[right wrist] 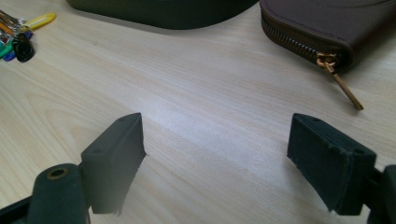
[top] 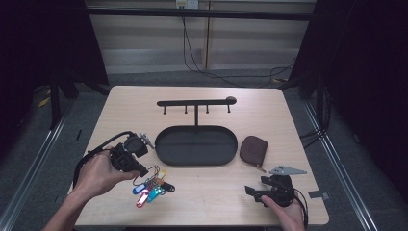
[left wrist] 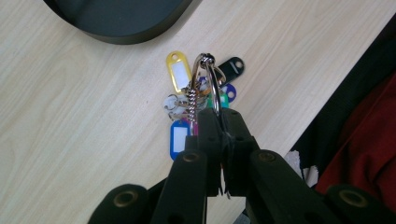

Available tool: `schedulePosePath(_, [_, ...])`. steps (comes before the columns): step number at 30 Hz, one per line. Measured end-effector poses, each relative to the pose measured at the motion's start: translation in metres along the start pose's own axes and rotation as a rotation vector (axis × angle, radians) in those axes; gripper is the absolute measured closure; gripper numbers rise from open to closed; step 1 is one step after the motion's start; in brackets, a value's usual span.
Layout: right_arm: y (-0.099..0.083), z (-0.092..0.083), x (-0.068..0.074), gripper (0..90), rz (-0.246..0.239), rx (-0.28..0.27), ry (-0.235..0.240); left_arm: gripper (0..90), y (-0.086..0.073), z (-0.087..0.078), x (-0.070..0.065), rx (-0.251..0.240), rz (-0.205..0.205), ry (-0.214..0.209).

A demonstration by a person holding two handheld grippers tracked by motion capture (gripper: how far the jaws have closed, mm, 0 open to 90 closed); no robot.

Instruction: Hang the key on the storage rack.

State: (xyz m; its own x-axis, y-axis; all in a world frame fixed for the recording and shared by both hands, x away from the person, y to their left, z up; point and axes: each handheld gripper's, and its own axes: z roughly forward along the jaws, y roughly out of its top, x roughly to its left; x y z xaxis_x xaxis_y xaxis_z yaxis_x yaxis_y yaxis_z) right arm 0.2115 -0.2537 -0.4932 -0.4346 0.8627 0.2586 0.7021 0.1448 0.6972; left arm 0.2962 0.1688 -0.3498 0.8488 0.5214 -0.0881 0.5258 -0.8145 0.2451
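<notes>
A bunch of coloured key tags (top: 150, 187) on a metal ring (left wrist: 212, 81) hangs partly on the wooden table, left of centre near the front. My left gripper (top: 143, 172) is shut on that ring; in the left gripper view the jaws (left wrist: 219, 116) pinch the ring and its small chain, with yellow (left wrist: 178, 72), blue (left wrist: 179, 136) and black (left wrist: 232, 67) tags fanned out beneath. My right gripper (top: 251, 192) rests at the front right of the table, open, with bare wood between its jaws (right wrist: 215, 144).
A black oval tray (top: 166, 156) sits mid-table with a black hook rack (top: 196, 102) rising behind it. A brown zipped pouch (top: 253, 148) lies right of the tray, its zipper pull (right wrist: 343, 84) close ahead of my right gripper. Table edges lie near both hands.
</notes>
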Motion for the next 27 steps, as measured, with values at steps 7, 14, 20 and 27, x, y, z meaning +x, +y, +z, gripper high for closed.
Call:
schedulePosePath(7, [0.0,0.0,0.0,18.8,0.0,0.005,0.002,88.0,0.005,-0.011,0.0,0.013,0.013,0.024])
schedulePosePath(14, [0.0,0.0,0.0,18.8,0.005,0.004,0.002,88.0,0.01,-0.022,-0.002,-0.001,0.029,0.035])
schedulePosePath(20, [0.0,0.0,0.0,18.8,0.003,0.005,0.004,88.1,0.014,-0.033,-0.004,-0.004,0.029,0.042])
schedulePosePath(27, [0.0,0.0,0.0,18.8,0.004,0.006,0.002,88.1,0.018,-0.042,-0.002,-0.018,0.024,0.032])
